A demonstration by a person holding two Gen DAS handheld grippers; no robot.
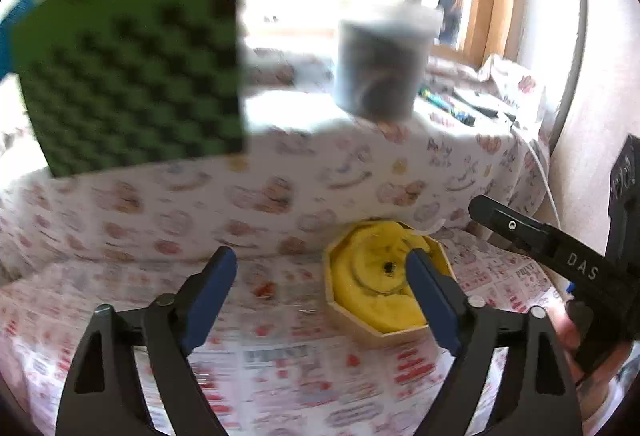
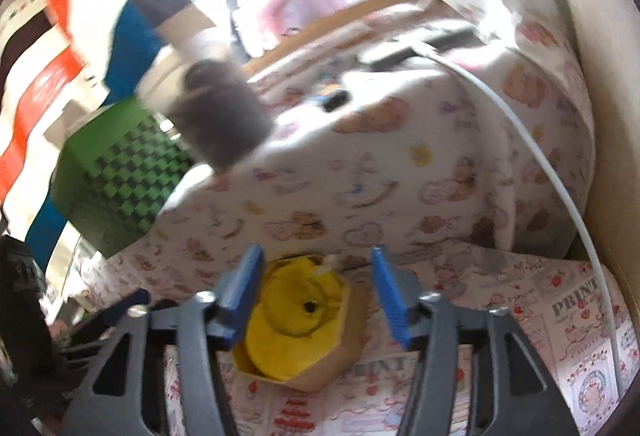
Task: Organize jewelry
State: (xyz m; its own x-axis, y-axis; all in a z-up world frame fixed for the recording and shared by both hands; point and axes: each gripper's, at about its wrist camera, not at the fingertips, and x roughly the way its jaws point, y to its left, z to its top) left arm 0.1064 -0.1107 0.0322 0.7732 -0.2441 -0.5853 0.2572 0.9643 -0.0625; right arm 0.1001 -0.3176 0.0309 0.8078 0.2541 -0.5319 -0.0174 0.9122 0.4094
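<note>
An octagonal wooden jewelry box [image 1: 340, 310] lined with yellow cloth sits on the printed paper; a small dark piece [image 1: 388, 267] lies in the cloth. My left gripper [image 1: 320, 276] is open and empty, the box behind its right finger. The right gripper shows at the right edge of the left wrist view [image 1: 536, 240]. In the right wrist view the same box [image 2: 336, 352] lies between and just beyond the fingers of my right gripper [image 2: 316, 276], which is open and empty. A small red item [image 1: 264, 290] lies on the paper left of the box; it is blurred.
A green checkered box [image 1: 132, 72] [image 2: 116, 172] and a grey cup [image 1: 380, 64] [image 2: 224, 116] stand on the raised surface behind, covered in patterned cloth [image 1: 320, 172]. A white cable [image 2: 560, 176] runs down the right side by the wall.
</note>
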